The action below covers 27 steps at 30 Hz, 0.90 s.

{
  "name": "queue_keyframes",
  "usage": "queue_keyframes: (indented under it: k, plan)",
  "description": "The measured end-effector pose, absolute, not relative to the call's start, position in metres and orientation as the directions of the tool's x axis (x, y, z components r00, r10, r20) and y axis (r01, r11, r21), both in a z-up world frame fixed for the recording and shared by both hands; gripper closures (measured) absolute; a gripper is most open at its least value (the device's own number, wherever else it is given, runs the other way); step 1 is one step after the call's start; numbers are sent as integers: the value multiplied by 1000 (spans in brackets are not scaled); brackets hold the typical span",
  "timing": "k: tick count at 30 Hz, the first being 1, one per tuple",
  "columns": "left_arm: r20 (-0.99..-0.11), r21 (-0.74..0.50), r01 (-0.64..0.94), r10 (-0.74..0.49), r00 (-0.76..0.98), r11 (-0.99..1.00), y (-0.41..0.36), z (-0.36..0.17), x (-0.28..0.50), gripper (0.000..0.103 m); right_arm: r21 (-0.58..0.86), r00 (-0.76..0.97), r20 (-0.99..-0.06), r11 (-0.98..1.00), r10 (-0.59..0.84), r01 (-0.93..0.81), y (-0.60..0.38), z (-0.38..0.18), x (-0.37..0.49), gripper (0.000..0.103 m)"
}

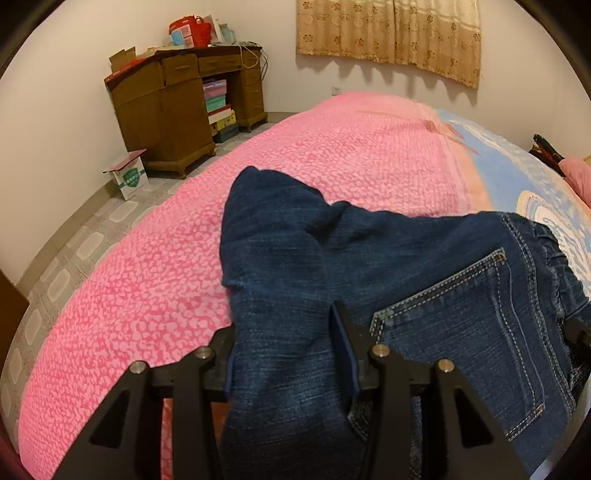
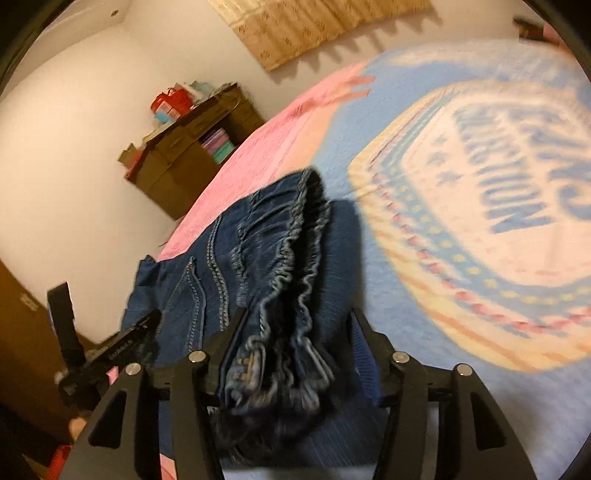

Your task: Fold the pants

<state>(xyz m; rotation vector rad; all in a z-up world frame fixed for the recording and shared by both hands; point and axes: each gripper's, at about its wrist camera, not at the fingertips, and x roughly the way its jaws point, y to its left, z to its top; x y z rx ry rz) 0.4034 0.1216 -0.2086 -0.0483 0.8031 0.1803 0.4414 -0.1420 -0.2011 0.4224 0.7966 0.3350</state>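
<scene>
Denim jeans [image 1: 369,266] clamped in left gripper [image 1: 284,350] and, at the elastic waistband [image 2: 291,254], right gripper [image 2: 295,343], above pink bedspread [image 1: 147,277].

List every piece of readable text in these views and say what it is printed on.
"...CTION": blue letters on the blue blanket's cream badge; the other words there are blurred or cut off.
White lettering on the left gripper's body: too small and blurred to read.
Green logo on the cardboard box on the floor: too small to read.
Red bags on the desk: unreadable.
Jeans: no text visible.
</scene>
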Motion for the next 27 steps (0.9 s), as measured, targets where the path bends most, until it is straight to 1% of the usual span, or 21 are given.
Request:
queue_keyframes:
  k: [3, 7, 10, 11, 12, 14, 17, 20, 22, 23, 24, 25, 27]
  plan:
    - [-719, 37, -181, 151, 678, 983, 120, -209, 404, 56, 340, 704, -625, 929, 338, -144, -129, -184, 424, 48]
    - [-722, 68, -179, 172, 670, 982, 115, -210, 406, 56, 169, 786, -579, 975, 216, -144, -116, -160, 401, 48]
    - [-726, 76, -177, 177, 664, 981, 113, -211, 407, 57, 131, 790, -571, 975, 222, -180, -111, -153, 397, 51]
    - [-727, 81, -177, 180, 662, 981, 112, -211, 408, 57, 126, 780, -580, 972, 235, -198, -109, -155, 398, 56]
    - [-728, 85, -177, 183, 661, 980, 112, -211, 408, 56, 126, 767, -592, 968, 248, -216, -104, -157, 401, 57]
    - [-729, 92, -177, 188, 659, 980, 111, -212, 409, 56, 108, 747, -622, 971, 235, -215, -100, -166, 408, 57]
    - [-728, 102, -178, 196, 658, 979, 109, -212, 410, 56, 145, 716, -658, 972, 235, -186, -106, -176, 419, 57]
    - [-726, 113, -181, 205, 656, 977, 106, -212, 411, 56, 144, 679, -700, 975, 221, -169, -106, -185, 428, 56]
    - [-724, 115, -182, 208, 657, 977, 106, -211, 410, 55, 152, 661, -718, 976, 218, -157, -106, -190, 436, 53]
    - [-722, 108, -188, 208, 660, 976, 107, -210, 409, 53, 167, 652, -725, 975, 220, -144, -108, -194, 441, 48]
    - [-721, 93, -197, 203, 662, 976, 110, -210, 407, 48, 189, 642, -732, 973, 228, -130, -111, -198, 445, 40]
    - [-725, 63, -205, 186, 663, 977, 116, -209, 405, 40, 220, 632, -737, 969, 241, -114, -115, -203, 449, 36]
    - [-746, -37, -206, 110, 657, 978, 134, -205, 399, 32, 326, 618, -720, 940, 315, -98, -131, -209, 452, 34]
